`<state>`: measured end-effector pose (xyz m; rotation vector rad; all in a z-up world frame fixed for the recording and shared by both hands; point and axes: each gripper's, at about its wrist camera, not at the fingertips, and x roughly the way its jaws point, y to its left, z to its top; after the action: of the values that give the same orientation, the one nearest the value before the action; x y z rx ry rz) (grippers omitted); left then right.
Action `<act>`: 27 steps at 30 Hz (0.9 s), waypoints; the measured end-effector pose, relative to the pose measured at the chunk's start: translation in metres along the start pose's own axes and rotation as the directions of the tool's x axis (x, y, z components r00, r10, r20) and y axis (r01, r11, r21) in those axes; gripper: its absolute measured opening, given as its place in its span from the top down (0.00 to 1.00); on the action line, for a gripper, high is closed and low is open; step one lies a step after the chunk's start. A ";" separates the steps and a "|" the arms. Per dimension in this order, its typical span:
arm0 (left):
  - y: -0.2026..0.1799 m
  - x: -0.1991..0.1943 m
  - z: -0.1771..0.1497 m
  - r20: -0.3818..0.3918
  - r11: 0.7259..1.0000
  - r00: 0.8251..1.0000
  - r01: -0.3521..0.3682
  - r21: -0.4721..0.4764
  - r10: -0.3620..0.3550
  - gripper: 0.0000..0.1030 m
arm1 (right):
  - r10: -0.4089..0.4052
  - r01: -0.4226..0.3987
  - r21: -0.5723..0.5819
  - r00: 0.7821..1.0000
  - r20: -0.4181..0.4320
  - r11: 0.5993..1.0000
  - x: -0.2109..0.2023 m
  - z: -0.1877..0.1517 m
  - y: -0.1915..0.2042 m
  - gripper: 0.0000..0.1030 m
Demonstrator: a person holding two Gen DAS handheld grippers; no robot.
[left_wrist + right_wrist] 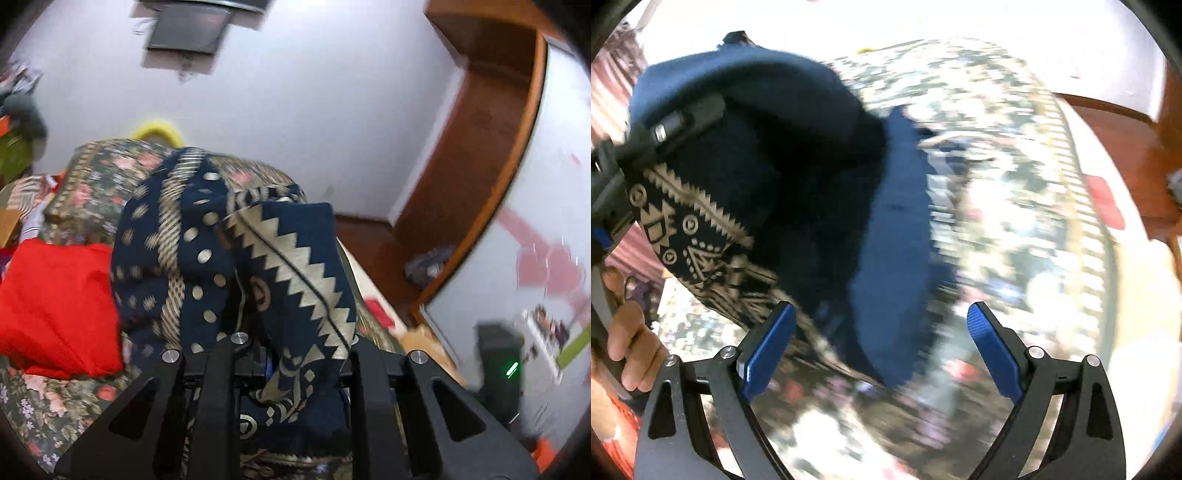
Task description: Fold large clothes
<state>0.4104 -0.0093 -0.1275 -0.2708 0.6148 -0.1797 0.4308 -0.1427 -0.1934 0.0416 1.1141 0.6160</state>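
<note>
In your left wrist view, your left gripper (295,354) is clenched on a bunched edge of the navy patterned cloth (229,258). The fabric spills forward over the fingers and rises in a heap ahead of them, lying on the floral bedspread (92,177). A red garment (55,295) lies just beside the cloth, touching its left flank. The main risk here is that the pinch seems to hold a thick gathered wad and not a single hem. If you pull sideways, layers could slide out one by one, or the whole heap could drag and catch the red garment with it. The draped fabric also hides your fingertips, so you cannot confirm how deep the bite is.

In your right wrist view, your right gripper (882,343) stands released, its blue pads (768,350) spread wide with nothing pressed between them. A plain navy flap of the cloth hangs down just beyond the gap, nearer the left pad, above the bedspread (1015,221). The zigzag border sits further left, where the other gripper holds it. The picture is smeared, so closing now risks seizing the bedspread along with the flap, or missing the edge altogether.
</note>
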 end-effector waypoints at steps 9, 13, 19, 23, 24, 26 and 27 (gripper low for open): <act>-0.010 0.062 -0.081 -0.353 0.996 0.935 0.051 0.073 -0.022 0.86 | -0.049 0.051 0.140 0.999 -0.017 0.989 -0.025 -0.034 -0.061 0.10; -0.010 0.066 -0.098 -0.434 0.990 0.899 0.113 0.090 -0.063 0.86 | -0.025 0.026 0.172 1.000 -0.006 0.985 -0.036 -0.044 -0.065 0.10; -0.022 0.047 -0.098 -0.477 0.971 0.877 0.153 0.182 -0.049 0.66 | 0.003 -0.007 0.165 1.000 0.027 0.986 -0.056 -0.045 -0.047 0.10; -0.034 0.021 -0.101 -0.473 0.955 0.881 0.157 0.250 -0.020 0.52 | 0.007 -0.013 0.150 0.999 0.043 0.989 -0.061 -0.043 -0.033 0.10; -0.036 0.012 -0.101 -0.464 0.950 0.886 0.143 0.276 0.002 0.51 | 0.010 -0.017 0.145 0.999 0.049 0.989 -0.062 -0.042 -0.028 0.10; -0.033 -0.001 -0.102 -0.446 0.945 0.895 0.122 0.304 0.028 0.51 | 0.020 -0.028 0.128 0.998 0.062 0.991 -0.065 -0.040 -0.018 0.10; -0.029 -0.008 -0.100 -0.432 0.945 0.901 0.106 0.309 0.040 0.51 | 0.023 -0.031 0.119 0.997 0.068 0.992 -0.066 -0.038 -0.013 0.10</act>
<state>0.3426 -0.0546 -0.1926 0.0874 1.0115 -0.3780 0.3852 -0.1955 -0.1611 0.1796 1.0867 0.5680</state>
